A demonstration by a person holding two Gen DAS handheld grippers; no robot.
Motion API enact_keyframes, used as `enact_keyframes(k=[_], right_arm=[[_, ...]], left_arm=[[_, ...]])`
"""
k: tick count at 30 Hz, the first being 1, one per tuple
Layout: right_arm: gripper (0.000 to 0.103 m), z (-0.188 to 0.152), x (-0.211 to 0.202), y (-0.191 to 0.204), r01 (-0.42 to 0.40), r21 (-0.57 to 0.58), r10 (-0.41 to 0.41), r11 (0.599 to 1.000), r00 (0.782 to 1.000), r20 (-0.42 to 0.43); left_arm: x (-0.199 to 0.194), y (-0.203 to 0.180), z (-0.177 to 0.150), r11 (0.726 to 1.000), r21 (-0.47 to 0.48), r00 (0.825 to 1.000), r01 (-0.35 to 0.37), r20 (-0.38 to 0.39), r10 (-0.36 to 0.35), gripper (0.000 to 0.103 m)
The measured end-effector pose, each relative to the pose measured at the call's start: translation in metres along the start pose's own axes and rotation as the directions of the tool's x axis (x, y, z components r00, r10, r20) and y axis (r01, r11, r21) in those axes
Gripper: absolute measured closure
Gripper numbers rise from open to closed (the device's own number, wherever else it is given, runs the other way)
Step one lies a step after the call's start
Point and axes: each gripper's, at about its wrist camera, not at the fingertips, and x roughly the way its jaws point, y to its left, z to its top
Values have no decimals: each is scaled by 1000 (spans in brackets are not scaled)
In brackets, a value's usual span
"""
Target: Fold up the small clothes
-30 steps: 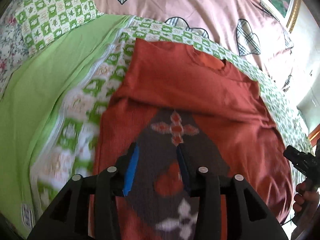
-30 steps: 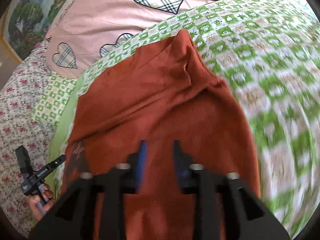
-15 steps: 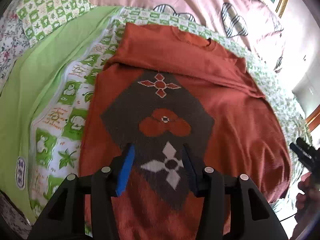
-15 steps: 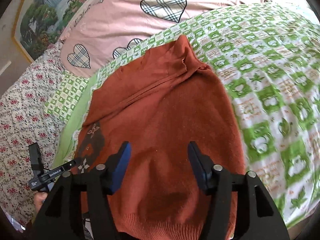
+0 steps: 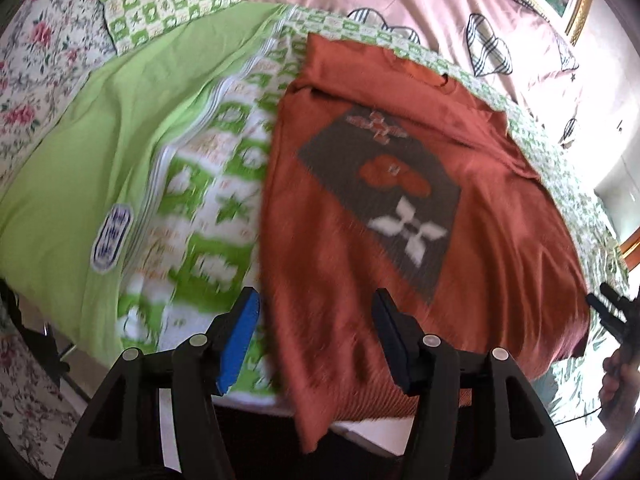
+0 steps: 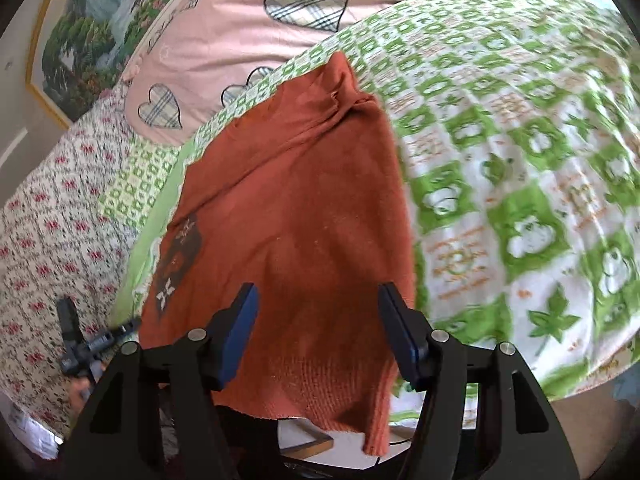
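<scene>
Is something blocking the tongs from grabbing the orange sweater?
Nothing visible. The rust-orange knit sweater lies flat on the green checked bedspread, and both the left tongs and right tongs hang open over its hem.

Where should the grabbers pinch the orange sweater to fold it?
Probably the ribbed hem, one corner per gripper, coming from the near bed edge. The sweater lies flat, sleeves folded in, with its hem draping over that edge, so it is the loose part to pinch. Both the left gripper and right gripper are open near it.

sweater [image 5: 460, 248]: 1 | grippers: 2, left gripper [image 5: 316, 336], right gripper [image 6: 318, 336] | pink heart quilt [image 6: 248, 36]: 1 | green-checked bedspread [image 6: 520, 168]: 1 | framed picture [image 6: 84, 36]: 1
</scene>
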Motion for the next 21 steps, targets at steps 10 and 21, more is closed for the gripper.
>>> enact_keyframes(k=[10, 21], right_arm=[[40, -10, -5, -12, 40, -43, -43, 998, 998, -55], [40, -22, -3, -2, -34, -183, 9, 982, 991, -136]], left_arm=[[4, 0, -24, 982, -6, 980, 191, -49, -191, 61], [10, 11, -31, 965, -20, 962, 262, -71, -262, 69]])
